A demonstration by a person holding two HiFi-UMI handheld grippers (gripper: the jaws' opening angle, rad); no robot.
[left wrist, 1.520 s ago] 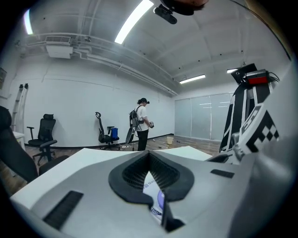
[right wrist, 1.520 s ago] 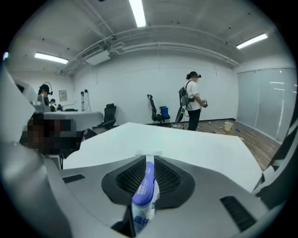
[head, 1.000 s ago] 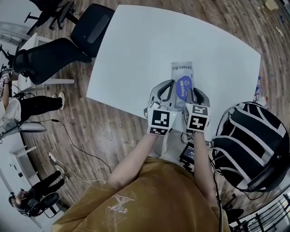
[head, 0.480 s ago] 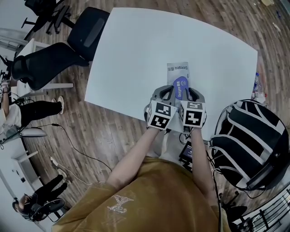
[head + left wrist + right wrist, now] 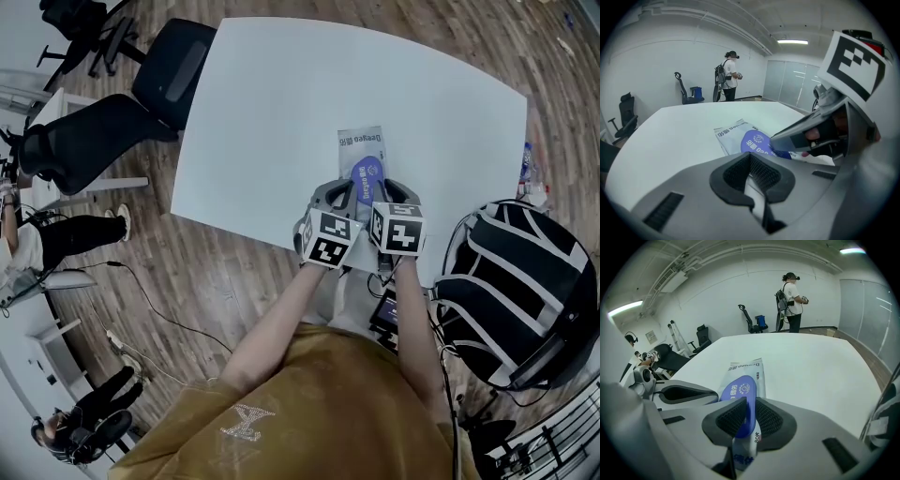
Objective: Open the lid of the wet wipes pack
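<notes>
The wet wipes pack (image 5: 359,146) lies near the front edge of the white table (image 5: 281,103), pale grey with a blue oval lid (image 5: 367,175). My right gripper (image 5: 390,191) is at the pack's near end, shut on the blue lid (image 5: 738,393), whose flap stands up between the pads. My left gripper (image 5: 347,194) is right beside it on the left, with its jaws closed (image 5: 752,176) and a thin pale strip of the pack's near edge between the pads. Beyond the left jaws, the pack (image 5: 736,133) lies flat on the table, and the right gripper (image 5: 820,133) reaches over it.
Two black office chairs (image 5: 122,103) stand left of the table. A black-and-white backpack (image 5: 511,291) sits on the floor at the right. A person (image 5: 791,296) stands far across the room. The table's front edge (image 5: 253,234) runs just under my hands.
Both grippers have drawn together at the pack's near end. The left jaws have shut, and the blue lid now looks shorter in the head view, raised in the right jaws.
</notes>
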